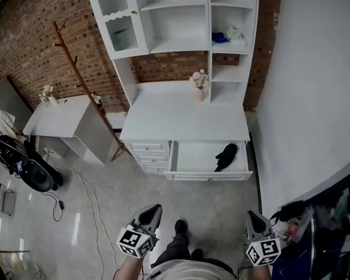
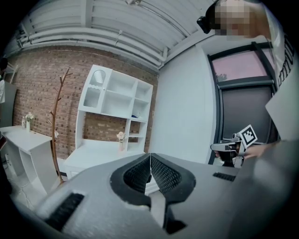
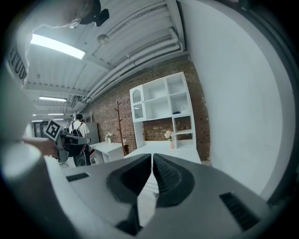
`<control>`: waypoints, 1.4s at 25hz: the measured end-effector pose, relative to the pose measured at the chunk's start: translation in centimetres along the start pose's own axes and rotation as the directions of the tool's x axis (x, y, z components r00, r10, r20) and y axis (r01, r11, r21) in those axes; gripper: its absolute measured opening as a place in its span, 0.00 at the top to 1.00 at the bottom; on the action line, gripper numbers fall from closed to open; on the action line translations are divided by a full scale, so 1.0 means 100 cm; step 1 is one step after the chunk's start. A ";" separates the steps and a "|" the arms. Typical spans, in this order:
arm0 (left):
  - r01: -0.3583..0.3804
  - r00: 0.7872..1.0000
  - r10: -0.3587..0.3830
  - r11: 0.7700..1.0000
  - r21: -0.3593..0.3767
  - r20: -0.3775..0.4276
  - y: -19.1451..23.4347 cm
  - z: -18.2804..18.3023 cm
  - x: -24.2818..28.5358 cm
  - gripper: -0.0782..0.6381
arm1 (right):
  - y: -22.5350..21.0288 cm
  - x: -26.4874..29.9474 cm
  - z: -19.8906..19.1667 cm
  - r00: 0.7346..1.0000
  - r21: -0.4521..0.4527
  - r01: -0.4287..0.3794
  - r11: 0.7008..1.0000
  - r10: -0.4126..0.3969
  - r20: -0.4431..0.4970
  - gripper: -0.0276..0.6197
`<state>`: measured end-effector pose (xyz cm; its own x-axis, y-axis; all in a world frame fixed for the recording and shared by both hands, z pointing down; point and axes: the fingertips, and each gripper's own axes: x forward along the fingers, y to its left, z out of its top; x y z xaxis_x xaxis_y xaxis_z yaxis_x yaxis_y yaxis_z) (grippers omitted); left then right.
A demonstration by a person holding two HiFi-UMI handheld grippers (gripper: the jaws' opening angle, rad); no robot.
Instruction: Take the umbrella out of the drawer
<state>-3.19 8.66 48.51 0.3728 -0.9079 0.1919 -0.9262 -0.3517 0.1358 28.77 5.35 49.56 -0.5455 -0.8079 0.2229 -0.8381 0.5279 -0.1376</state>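
Note:
A black folded umbrella (image 1: 226,156) lies in the open white drawer (image 1: 207,176) of the white cabinet (image 1: 183,120), at the drawer's right side. My left gripper (image 1: 149,214) and right gripper (image 1: 256,222) hang well short of the drawer, above the grey floor, both pointing toward the cabinet. Each one is shut with nothing between its pads. In the left gripper view the pads (image 2: 150,172) meet, with the cabinet beyond. In the right gripper view the jaws meet at the tips (image 3: 153,161), with the cabinet top (image 3: 159,147) beyond.
A vase of flowers (image 1: 200,83) stands on the cabinet top under the white shelf unit (image 1: 174,19). A wooden coat stand (image 1: 85,84) and a white desk (image 1: 66,120) are to the left. Cables and a black bag (image 1: 27,168) lie on the floor left. A dark cluttered corner (image 1: 319,242) is on the right.

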 end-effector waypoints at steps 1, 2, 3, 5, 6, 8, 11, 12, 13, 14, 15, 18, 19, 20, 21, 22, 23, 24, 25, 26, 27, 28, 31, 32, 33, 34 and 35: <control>0.004 1.000 -0.004 1.000 -0.005 0.002 0.003 0.001 0.005 0.85 | -0.002 0.003 0.001 1.000 0.001 0.004 1.000 -0.004 -0.001 0.91; 0.006 1.000 -0.006 1.000 -0.007 -0.001 0.006 0.001 0.010 0.85 | -0.004 0.007 0.001 1.000 0.001 0.010 1.000 -0.010 -0.001 0.91; 0.009 1.000 -0.009 1.000 -0.006 -0.006 0.009 0.001 0.016 0.85 | -0.006 0.011 0.002 1.000 0.001 0.015 1.000 -0.015 -0.002 0.91; 0.023 1.000 -0.023 1.000 -0.002 -0.011 0.015 0.001 0.029 0.85 | -0.010 0.019 0.003 1.000 0.000 0.025 1.000 -0.025 -0.004 0.91; 0.031 0.999 -0.031 1.000 -0.001 -0.012 0.018 0.003 0.036 0.85 | -0.012 0.023 0.004 1.000 0.001 0.029 1.000 -0.029 -0.006 0.91; 0.046 0.999 -0.046 0.999 0.000 -0.011 0.024 0.009 0.053 0.85 | -0.016 0.033 0.006 0.999 0.002 0.038 0.999 -0.038 -0.009 0.91; 0.081 0.996 -0.081 0.997 -0.001 -0.025 0.037 0.015 0.080 0.85 | -0.020 0.052 0.010 0.998 0.007 0.054 0.999 -0.054 -0.017 0.91; 0.099 0.995 -0.098 0.995 0.000 -0.033 0.040 0.015 0.089 0.85 | -0.021 0.059 0.012 0.998 0.008 0.060 0.998 -0.059 -0.019 0.91; 0.117 0.992 -0.116 0.993 0.003 -0.041 0.044 0.014 0.097 0.86 | -0.023 0.066 0.013 0.998 0.010 0.066 0.998 -0.065 -0.022 0.91; 0.133 0.990 -0.133 0.991 0.008 -0.049 0.048 0.012 0.105 0.86 | -0.024 0.072 0.014 0.997 0.011 0.072 0.997 -0.072 -0.025 0.91; 0.146 0.988 -0.145 0.989 0.011 -0.054 0.053 0.012 0.113 0.86 | -0.026 0.079 0.015 0.997 0.013 0.078 0.997 -0.078 -0.029 0.91; 0.165 0.984 -0.164 0.986 0.011 -0.064 0.072 0.018 0.137 0.86 | -0.029 0.103 0.020 0.995 0.016 0.096 0.995 -0.095 -0.041 0.91; 0.172 0.983 -0.171 0.985 0.010 -0.067 0.079 0.020 0.145 0.86 | -0.029 0.111 0.022 0.994 0.017 0.102 0.995 -0.101 -0.046 0.91; 0.183 0.981 -0.182 0.983 0.005 -0.069 0.086 0.021 0.153 0.86 | -0.030 0.119 0.024 0.993 0.016 0.107 0.994 -0.106 -0.051 0.91; 0.200 0.977 -0.200 0.980 -0.005 -0.072 0.093 0.021 0.160 0.86 | -0.029 0.127 0.026 0.992 0.016 0.111 0.994 -0.110 -0.058 0.91; 0.220 0.973 -0.221 0.975 -0.020 -0.074 0.099 0.020 0.167 0.86 | -0.029 0.136 0.027 0.992 0.015 0.113 0.993 -0.112 -0.066 0.91; 0.239 0.968 -0.241 0.970 -0.035 -0.076 0.105 0.020 0.173 0.86 | -0.027 0.144 0.028 0.991 0.014 0.112 0.994 -0.111 -0.074 0.91; 0.255 0.963 -0.258 0.966 -0.046 -0.078 0.110 0.019 0.178 0.86 | -0.025 0.152 0.027 0.991 0.012 0.109 0.994 -0.107 -0.083 0.91; 0.266 0.960 -0.270 0.963 -0.052 -0.081 0.116 0.018 0.182 0.86 | -0.022 0.160 0.026 0.990 0.009 0.104 0.994 -0.103 -0.091 0.91; 0.273 0.957 -0.277 0.961 -0.052 -0.086 0.122 0.017 0.187 0.86 | -0.021 0.168 0.025 0.990 0.007 0.101 0.995 -0.099 -0.099 0.91; 0.278 0.955 -0.281 0.959 -0.050 -0.090 0.128 0.016 0.191 0.86 | -0.019 0.175 0.023 0.990 0.007 0.098 0.995 -0.097 -0.107 0.91; 0.280 0.954 -0.284 0.959 -0.049 -0.094 0.134 0.015 0.195 0.86 | -0.017 0.183 0.022 0.989 0.009 0.098 0.995 -0.096 -0.113 0.91; 0.284 0.953 -0.289 0.957 -0.057 -0.097 0.152 0.013 0.205 0.86 | -0.009 0.207 0.025 0.987 -0.007 0.092 0.996 -0.092 -0.131 0.91; 0.287 0.952 -0.292 0.956 -0.063 -0.092 0.156 0.013 0.207 0.86 | -0.005 0.213 0.026 0.986 -0.018 0.087 0.996 -0.088 -0.141 0.91; 0.292 0.951 -0.297 0.954 -0.068 -0.086 0.160 0.014 0.208 0.86 | -0.002 0.219 0.026 0.985 -0.024 0.083 0.996 -0.086 -0.150 0.91; 0.296 0.950 -0.302 0.952 -0.071 -0.083 0.163 0.014 0.210 0.86 | 0.000 0.224 0.025 0.984 -0.024 0.082 0.996 -0.084 -0.157 0.91; 0.300 0.949 -0.305 0.951 -0.072 -0.083 0.166 0.014 0.211 0.86 | 0.001 0.229 0.024 0.983 -0.021 0.081 0.997 -0.083 -0.161 0.91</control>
<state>-10.72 -16.66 53.47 0.6409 -0.7350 0.2213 -0.7654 -0.5902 0.2567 16.18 -13.75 52.37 -0.4659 -0.7963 0.3857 -0.8790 0.4665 -0.0985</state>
